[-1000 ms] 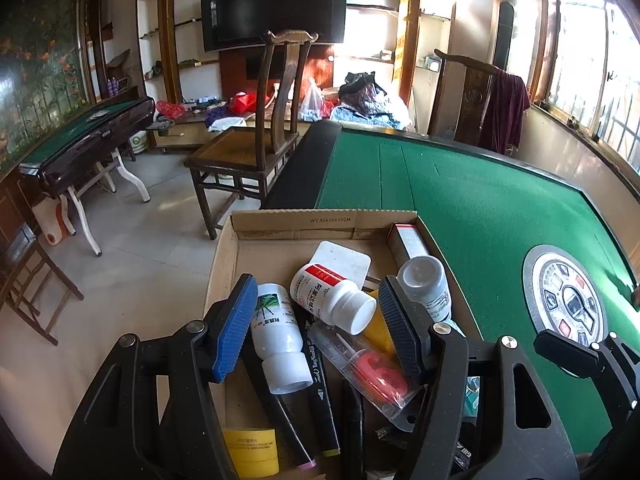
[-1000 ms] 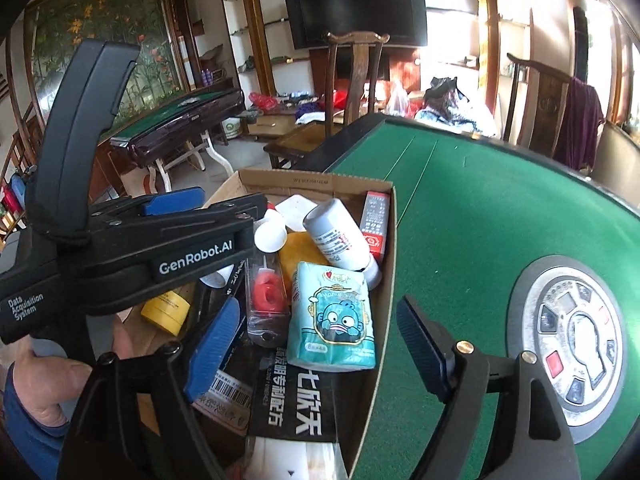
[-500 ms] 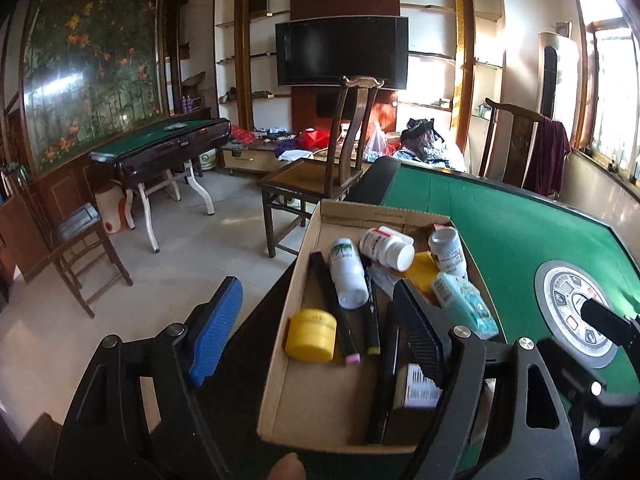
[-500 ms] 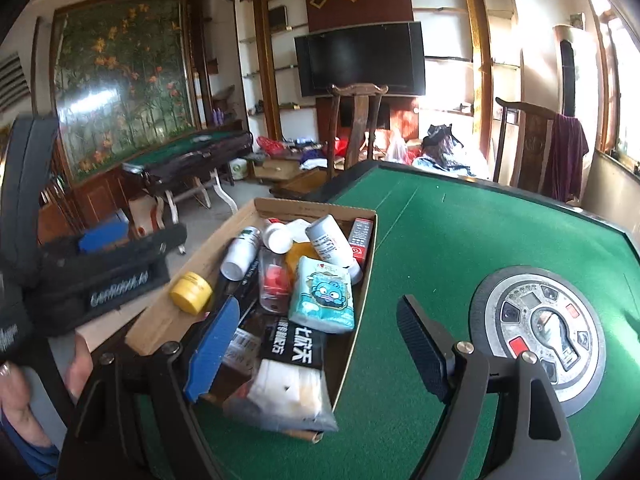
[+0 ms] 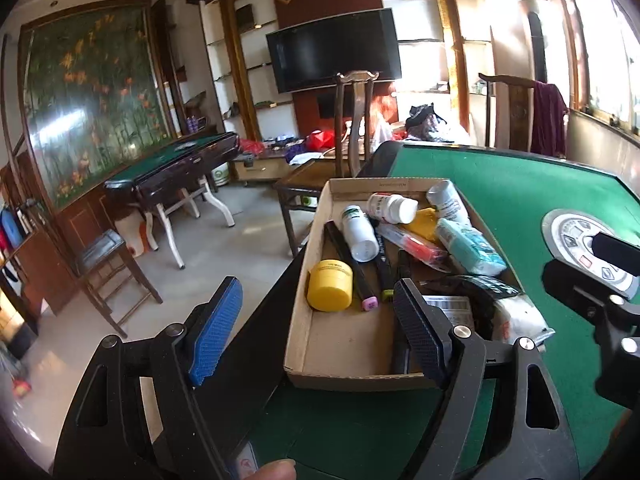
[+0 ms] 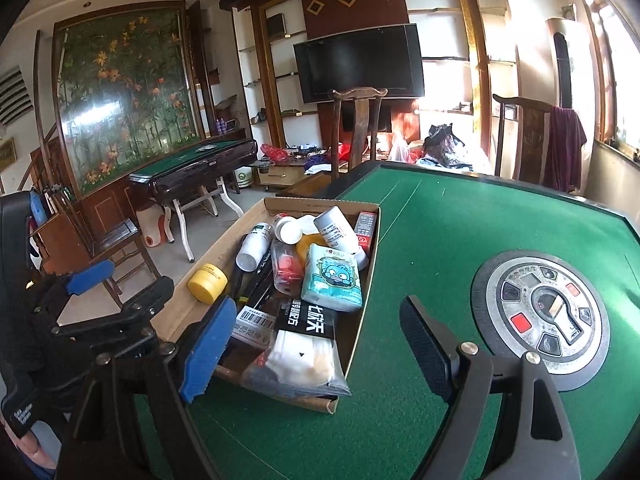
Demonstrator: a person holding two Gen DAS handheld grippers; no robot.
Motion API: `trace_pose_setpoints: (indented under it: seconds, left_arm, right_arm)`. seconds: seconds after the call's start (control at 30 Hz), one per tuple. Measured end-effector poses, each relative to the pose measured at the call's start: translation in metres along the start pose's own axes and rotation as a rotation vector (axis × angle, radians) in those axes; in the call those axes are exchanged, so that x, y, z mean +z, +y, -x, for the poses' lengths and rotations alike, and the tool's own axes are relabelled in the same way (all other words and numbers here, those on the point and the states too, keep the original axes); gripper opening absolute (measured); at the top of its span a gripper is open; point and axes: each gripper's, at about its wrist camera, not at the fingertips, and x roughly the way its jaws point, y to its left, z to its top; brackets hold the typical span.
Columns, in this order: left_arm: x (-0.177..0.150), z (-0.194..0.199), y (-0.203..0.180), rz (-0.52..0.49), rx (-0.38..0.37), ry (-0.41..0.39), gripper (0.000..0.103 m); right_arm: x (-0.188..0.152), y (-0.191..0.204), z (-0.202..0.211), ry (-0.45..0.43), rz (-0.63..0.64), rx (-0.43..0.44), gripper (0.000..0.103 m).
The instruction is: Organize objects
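An open cardboard box (image 5: 298, 320) (image 6: 362, 320) lies on the green table (image 6: 460, 240). It holds a yellow jar (image 5: 330, 285) (image 6: 207, 283), white bottles (image 5: 359, 227), dark markers (image 5: 348, 264), a teal tissue pack (image 5: 468, 246) (image 6: 332, 282) and a black packet with white lettering (image 6: 308, 320). My left gripper (image 5: 316, 300) hovers open at the box's near left corner, holding nothing. My right gripper (image 6: 318, 308) hangs over the box's near right corner, its jaws opening with nothing between them. Each gripper shows at the edge of the other's view.
A round control panel (image 6: 540, 308) is set into the felt right of the box. Beyond the table's far edge stand a wooden chair (image 6: 360, 132), a second green-topped table (image 6: 192, 164) and a wall TV. A fingertip (image 5: 276, 470) shows at the bottom.
Both grippers have drawn back from above the box's contents to its near end. The left gripper's jaws stand wider than a second ago.
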Motion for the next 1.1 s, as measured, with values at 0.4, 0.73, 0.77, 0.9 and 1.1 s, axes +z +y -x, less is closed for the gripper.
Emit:
trace_pose_setpoints:
  seconds: [0.4, 0.73, 0.77, 0.9, 1.1]
  left_arm:
    - [0.0, 0.009, 0.006, 0.017, 0.025, -0.042, 0.079]
    - [0.001, 0.011, 0.011, 0.028, 0.021, -0.048, 0.079]
    - [0.001, 0.011, 0.011, 0.027, 0.02, -0.048, 0.079]
    - [0.0, 0.013, 0.01, 0.026, 0.02, -0.053, 0.079]
    - [0.001, 0.012, 0.011, 0.031, 0.012, -0.05, 0.079]
  right_arm:
    - [-0.004, 0.007, 0.006, -0.038, 0.005, 0.017, 0.103]
    - [-0.002, 0.008, 0.011, -0.066, 0.003, 0.026, 0.103]
    - [-0.002, 0.009, 0.012, -0.065, 0.003, 0.028, 0.103]
    - [-0.002, 0.01, 0.012, -0.067, 0.004, 0.03, 0.103]
    - [-0.002, 0.011, 0.011, -0.065, 0.006, 0.031, 0.103]
